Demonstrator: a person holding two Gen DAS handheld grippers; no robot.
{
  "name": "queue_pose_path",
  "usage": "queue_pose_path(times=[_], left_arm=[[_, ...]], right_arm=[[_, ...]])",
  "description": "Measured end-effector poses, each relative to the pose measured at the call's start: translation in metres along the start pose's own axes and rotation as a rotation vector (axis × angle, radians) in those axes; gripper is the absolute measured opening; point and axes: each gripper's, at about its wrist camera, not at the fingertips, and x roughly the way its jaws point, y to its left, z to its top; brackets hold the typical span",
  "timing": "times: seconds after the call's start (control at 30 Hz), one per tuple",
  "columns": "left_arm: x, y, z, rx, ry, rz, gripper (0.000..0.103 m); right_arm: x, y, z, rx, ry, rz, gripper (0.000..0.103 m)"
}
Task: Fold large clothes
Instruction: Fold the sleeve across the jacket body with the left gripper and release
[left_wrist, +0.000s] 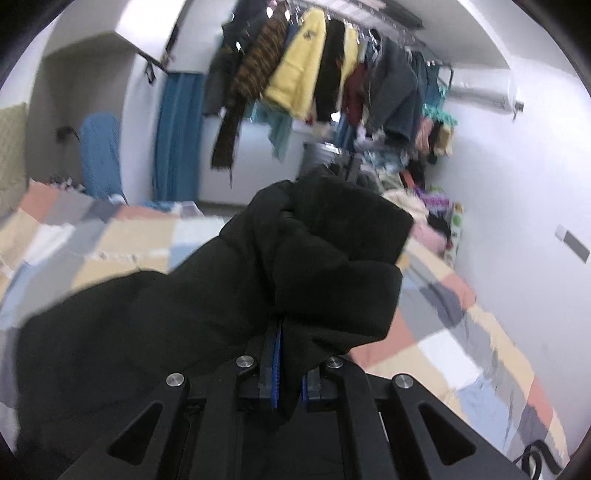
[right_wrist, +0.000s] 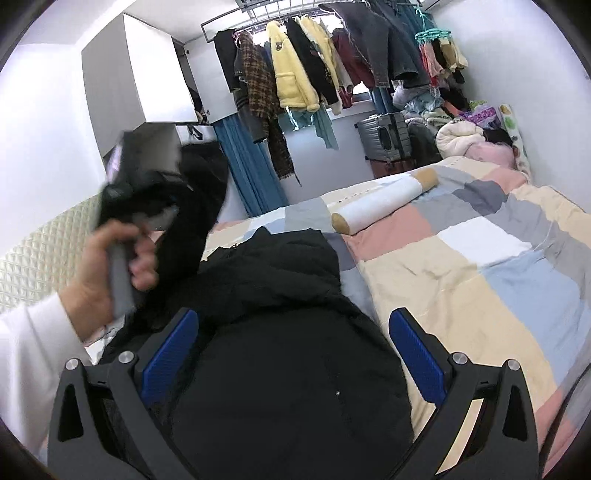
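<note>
Black coat (right_wrist: 280, 332) spread on the patchwork bed (right_wrist: 480, 266), near end between the spread blue fingers (right_wrist: 413, 354) of the right gripper (right_wrist: 291, 354), untouched by either. Left gripper (left_wrist: 284, 350) raised at the left, fingers pressed together on a bunched sleeve (left_wrist: 325, 251). Bare hand (right_wrist: 107, 269) in a white cuff around its grey handle. White bolster (right_wrist: 384, 203) farther up the bed. Hanging clothes (right_wrist: 295, 74) at the far wall.
</note>
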Motion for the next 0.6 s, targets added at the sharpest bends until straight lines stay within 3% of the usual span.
queue_pose_path(times=[0.37,0.47,0.6], left_arm=[[0.106,0.003,-0.083,0.015,0.2,0.002,0.006],[0.112,0.007,-0.087,-0.02,0.222,-0.001,0.006],[0.095,0.0,-0.083,0.041,0.207,0.023,0.009]], right_arm=[[0.033,-0.008,-0.009,0.001,0.068,-0.022,0.103],[0.037,-0.009,-0.011,0.001,0.064,-0.01,0.103],[0.04,-0.011,-0.012,-0.001,0.057,-0.005,0.103]])
